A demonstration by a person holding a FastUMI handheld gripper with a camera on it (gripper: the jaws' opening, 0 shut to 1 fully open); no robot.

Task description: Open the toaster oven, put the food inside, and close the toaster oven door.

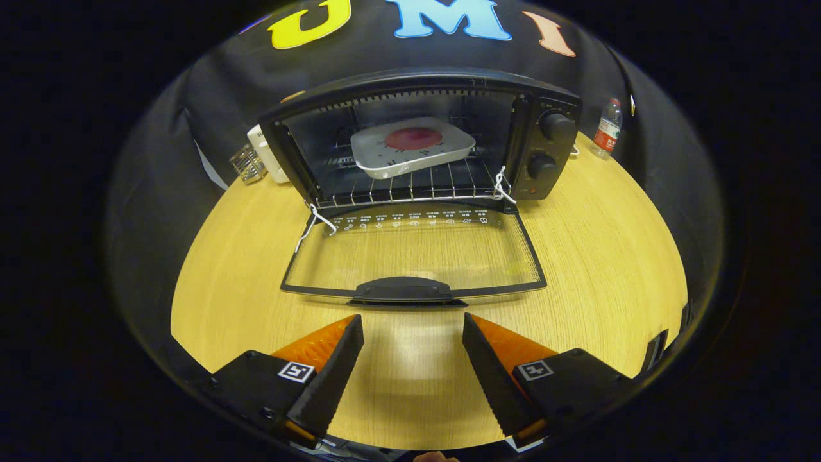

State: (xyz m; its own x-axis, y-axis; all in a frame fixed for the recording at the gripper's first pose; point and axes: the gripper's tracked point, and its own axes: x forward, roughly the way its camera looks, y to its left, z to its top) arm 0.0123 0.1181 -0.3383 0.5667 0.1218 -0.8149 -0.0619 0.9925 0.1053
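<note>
Looking down our tongs (413, 321) we've got the toaster oven (423, 138) sitting square ahead on the wooden bench (609, 256), back near the black cloth wall. Its glass door (414, 253) is dropped all the way down, lying pretty much flat over the bench, with the dark handle (404, 290) on its front edge pointing at us. That handle sits just ahead of the tongs, lined up with the gap between the two fingers, not touching them.

The tongs are released: fingers spread well apart, nothing between them, only bare bench showing in the gap.

The food is already inside. A white plate (412, 146) with a round red patch of something (414, 137) in the middle rests on the wire rack (410, 186), sitting a bit skewed. We can't tell what the red stuff actually is.

Two round knobs (555, 126) are stacked on the oven's right-hand panel. White cord (315, 221) is tied at both door hinges, and the left piece trails down toward the bench.

Off to the left of the oven there's a white boxy thing (268, 153) and a small clear ridged object (247, 163) beside it. On the right, well apart from the oven, a plastic bottle (607, 128) with a red label stands upright.
</note>
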